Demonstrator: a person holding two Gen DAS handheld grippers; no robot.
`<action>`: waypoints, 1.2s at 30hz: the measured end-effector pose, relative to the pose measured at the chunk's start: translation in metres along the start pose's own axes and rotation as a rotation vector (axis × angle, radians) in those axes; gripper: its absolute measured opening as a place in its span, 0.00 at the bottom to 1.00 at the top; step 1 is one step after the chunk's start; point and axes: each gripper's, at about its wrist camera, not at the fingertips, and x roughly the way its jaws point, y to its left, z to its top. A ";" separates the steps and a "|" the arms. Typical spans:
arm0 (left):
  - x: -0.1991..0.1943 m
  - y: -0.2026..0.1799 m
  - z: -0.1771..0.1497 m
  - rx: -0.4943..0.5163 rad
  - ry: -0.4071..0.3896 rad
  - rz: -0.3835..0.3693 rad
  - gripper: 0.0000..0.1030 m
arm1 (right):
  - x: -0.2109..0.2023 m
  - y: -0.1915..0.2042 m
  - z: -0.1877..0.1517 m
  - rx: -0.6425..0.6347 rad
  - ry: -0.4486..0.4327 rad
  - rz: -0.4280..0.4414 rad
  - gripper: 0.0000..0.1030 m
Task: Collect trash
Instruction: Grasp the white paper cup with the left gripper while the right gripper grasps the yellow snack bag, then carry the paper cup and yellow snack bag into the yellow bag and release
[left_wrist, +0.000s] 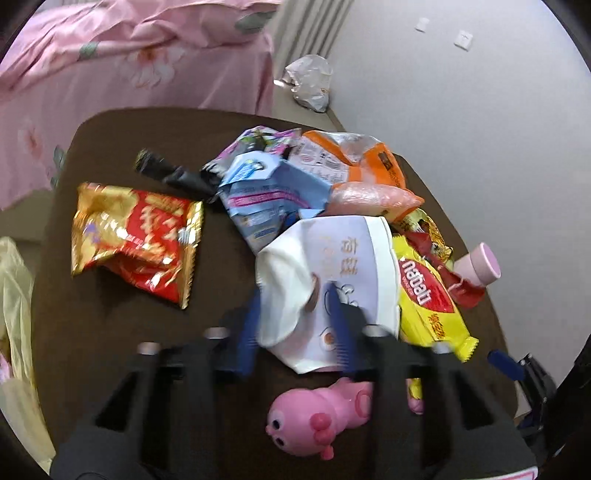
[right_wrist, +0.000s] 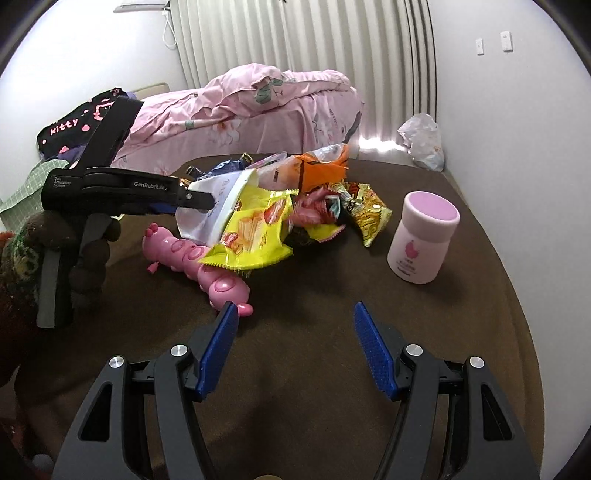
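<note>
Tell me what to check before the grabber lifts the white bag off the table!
1. Left gripper fingers on both sides of the white bag: ok.
2. Firm pinch on the bag: cannot tell, the view is blurred.
3. Yellow wrapper clear of the bag: not ok, it lies against the bag's edge and may drag along.
4. Pink toy kept out of the grip: ok, it lies below the fingers, not between them.
5. Right gripper free to help: ok, open and empty.
6. Pink jar safe: ok, upright and apart from the pile.

Left tool (left_wrist: 295, 295) pinching, tilted down; right tool (right_wrist: 293, 314) spread wide
</note>
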 end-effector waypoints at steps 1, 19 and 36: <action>-0.004 0.003 -0.002 -0.013 -0.013 -0.007 0.24 | 0.000 0.000 0.000 0.001 0.000 0.002 0.60; -0.107 0.040 -0.085 -0.110 -0.072 0.090 0.28 | 0.050 0.020 0.057 0.038 0.012 0.032 0.60; -0.120 0.053 -0.103 -0.176 -0.142 0.040 0.53 | 0.045 0.044 0.053 -0.013 0.033 0.102 0.10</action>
